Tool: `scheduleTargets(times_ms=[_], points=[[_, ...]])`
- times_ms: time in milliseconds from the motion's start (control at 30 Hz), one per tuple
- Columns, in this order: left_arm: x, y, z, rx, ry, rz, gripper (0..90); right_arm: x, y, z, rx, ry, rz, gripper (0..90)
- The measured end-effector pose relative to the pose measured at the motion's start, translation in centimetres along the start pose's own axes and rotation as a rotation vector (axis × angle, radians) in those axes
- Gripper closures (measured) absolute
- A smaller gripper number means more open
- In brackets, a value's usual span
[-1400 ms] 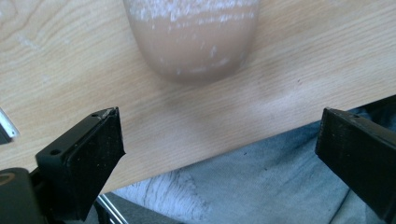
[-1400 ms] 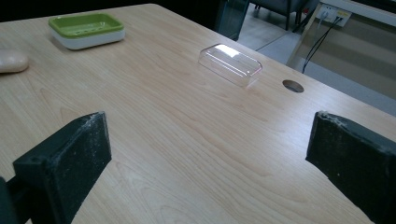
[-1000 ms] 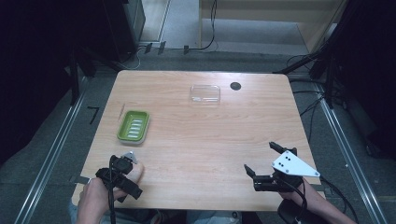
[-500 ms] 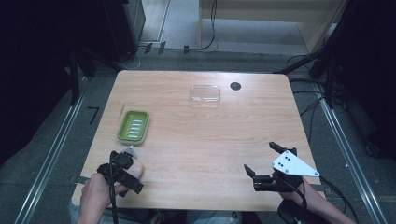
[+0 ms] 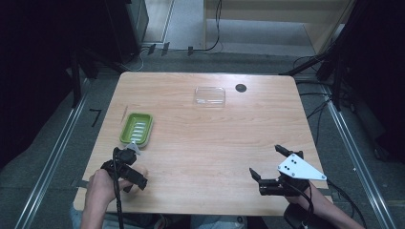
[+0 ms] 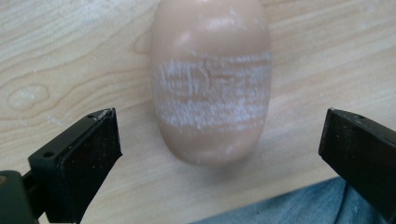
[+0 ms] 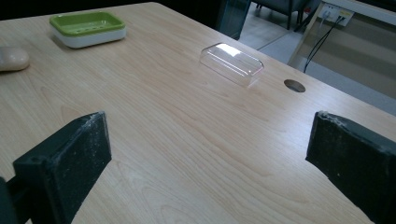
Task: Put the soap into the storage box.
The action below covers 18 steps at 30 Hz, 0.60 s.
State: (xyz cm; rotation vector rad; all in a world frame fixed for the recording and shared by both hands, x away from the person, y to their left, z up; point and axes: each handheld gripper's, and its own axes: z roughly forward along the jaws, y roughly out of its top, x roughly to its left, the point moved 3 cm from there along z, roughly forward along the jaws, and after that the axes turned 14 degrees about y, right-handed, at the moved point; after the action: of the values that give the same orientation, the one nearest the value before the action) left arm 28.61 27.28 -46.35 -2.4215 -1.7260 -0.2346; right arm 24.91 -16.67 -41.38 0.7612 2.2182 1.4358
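Pale wood surface (image 5: 205, 143) under my cameras, dark floor around it. My left claw (image 6: 219, 154) is spread wide, its jaws either side of a beige soap bar (image 6: 210, 79) without touching it; the soap lies flat near the front left edge, its top scuffed white. My right claw (image 5: 268, 164) is also released, holding nothing, at the front right. A green soap dish (image 5: 136, 129) sits just beyond the soap; a clear lid (image 5: 209, 96) lies farther back.
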Motion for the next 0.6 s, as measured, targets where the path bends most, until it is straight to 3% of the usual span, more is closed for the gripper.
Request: scheduleTargets(times_ms=[200,533,600], points=[[-0.2,0.7,0.7,0.025,0.004,0.004,0.0,0.0,0.0,0.0,-0.002,-0.001,0.003,0.0],[-0.1,1.0,1.3,0.020,0.015,-0.020,0.0,0.0,0.0,0.0,-0.004,0.000,0.003,0.0],[-0.1,1.0,1.2,0.013,0.017,-0.025,5.6,0.0,0.0,0.0,-0.004,0.001,0.003,0.0]])
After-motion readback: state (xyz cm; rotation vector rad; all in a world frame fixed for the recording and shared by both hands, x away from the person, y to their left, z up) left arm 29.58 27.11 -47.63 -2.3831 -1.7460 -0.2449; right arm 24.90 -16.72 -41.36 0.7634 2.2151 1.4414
